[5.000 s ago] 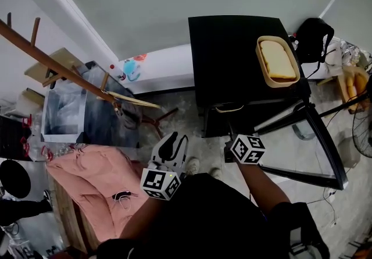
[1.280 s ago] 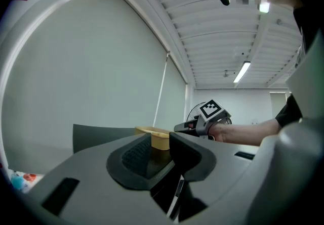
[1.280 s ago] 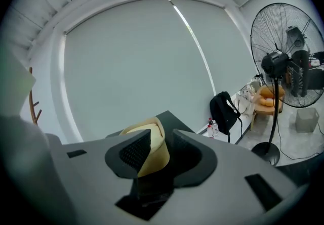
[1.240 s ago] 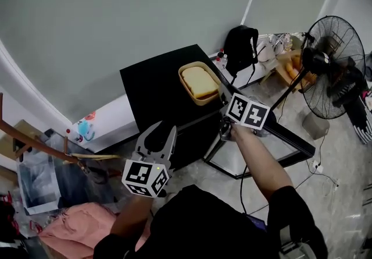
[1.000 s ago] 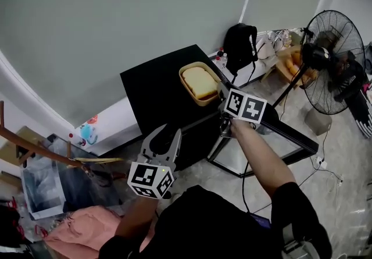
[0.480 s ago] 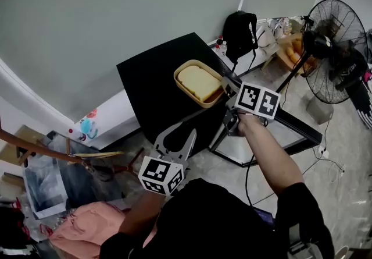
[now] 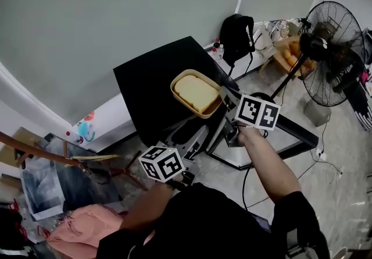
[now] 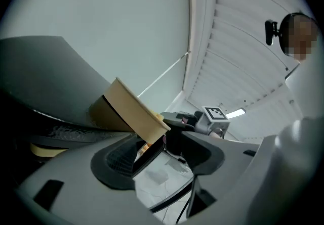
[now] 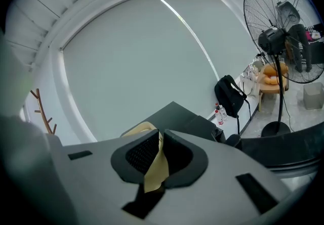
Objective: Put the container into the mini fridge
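Head view: the largest item is the grey wall [image 7: 116, 13] behind the work area. In front of it stands the black mini fridge [image 7: 154, 80], with its glass-panelled door [image 7: 290, 127] swung open to the right. A pedestal fan [image 7: 334, 48] stands at the right of the frame. A black backpack [image 7: 235, 34] leans against the wall just behind the mini fridge.

The container [image 7: 196, 93] is a tan, rounded-rectangle tub with pale yellow contents. It sits at the front right corner of the mini fridge top, overhanging the edge on the door side. It is outside the fridge compartment.

The right gripper [image 7: 225, 98] reaches the container from the door side. In the right gripper view, the right gripper [image 9: 159, 155] has its jaws nearly together, with the container's thin tan wall [image 9: 154, 171] pinched between the pads. These jaws have just been closing.

The left gripper [image 7: 187, 134] is low, in front of the mini fridge and below the container. In the left gripper view, the left gripper [image 8: 159, 158] has its jaws spread wide, and they have just been opening. The container [image 8: 134, 113] shows above and beyond the gap. Neither pad presses on it.
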Motion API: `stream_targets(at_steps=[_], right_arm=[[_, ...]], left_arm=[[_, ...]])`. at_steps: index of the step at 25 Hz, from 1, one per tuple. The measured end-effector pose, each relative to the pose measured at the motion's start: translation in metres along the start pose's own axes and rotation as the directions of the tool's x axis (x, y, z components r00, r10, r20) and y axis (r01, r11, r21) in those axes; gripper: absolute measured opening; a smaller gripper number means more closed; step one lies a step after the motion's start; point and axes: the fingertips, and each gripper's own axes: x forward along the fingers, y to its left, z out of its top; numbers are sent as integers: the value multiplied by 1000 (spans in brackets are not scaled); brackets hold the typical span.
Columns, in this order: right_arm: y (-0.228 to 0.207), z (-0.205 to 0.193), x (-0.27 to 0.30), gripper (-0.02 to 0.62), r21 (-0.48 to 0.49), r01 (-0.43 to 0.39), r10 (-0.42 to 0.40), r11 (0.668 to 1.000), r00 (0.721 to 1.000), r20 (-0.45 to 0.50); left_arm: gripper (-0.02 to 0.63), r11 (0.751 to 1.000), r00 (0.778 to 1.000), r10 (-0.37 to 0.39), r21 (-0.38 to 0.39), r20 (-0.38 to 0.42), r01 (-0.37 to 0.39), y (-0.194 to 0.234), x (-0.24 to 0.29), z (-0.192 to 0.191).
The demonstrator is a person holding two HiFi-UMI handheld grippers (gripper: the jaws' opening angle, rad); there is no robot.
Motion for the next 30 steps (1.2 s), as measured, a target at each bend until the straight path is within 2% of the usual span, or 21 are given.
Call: stream_targets(at_steps=[5, 9, 13, 18, 21, 24, 26, 30], right_arm=[[1, 0, -2, 54, 10, -22, 22, 1000, 1000, -6], [1, -1, -2, 54, -6, -40, 39, 999, 999, -22], [-4, 2, -6, 54, -17, -62, 61, 998, 997, -47], [-7, 2, -8, 54, -17, -96, 95, 995, 992, -89], [-7, 3, -8, 52, -6, -106, 105, 994, 990, -91], [-7, 3, -7, 52, -18, -110, 108, 994, 989, -102], [-6, 2, -7, 52, -35, -119, 115, 992, 986, -119], [-6, 0, -6, 52, -56, -144, 134, 988, 979, -154]], left_arm=[[303, 981, 997, -28, -189, 75, 42, 2, 12, 12], [311, 967, 992, -55, -240, 113, 81, -2, 15, 19], [311, 934, 991, -43, -345, 129, 86, 4, 19, 20], [311, 903, 990, -28, -421, 136, 83, 3, 24, 13], [311, 893, 991, -22, -443, 134, 79, 6, 25, 2], [318, 857, 979, -31, -499, 201, 130, 7, 30, 7], [319, 850, 974, -33, -506, 224, 145, 9, 31, 13], [319, 809, 965, -43, -558, 259, 186, 9, 35, 17]])
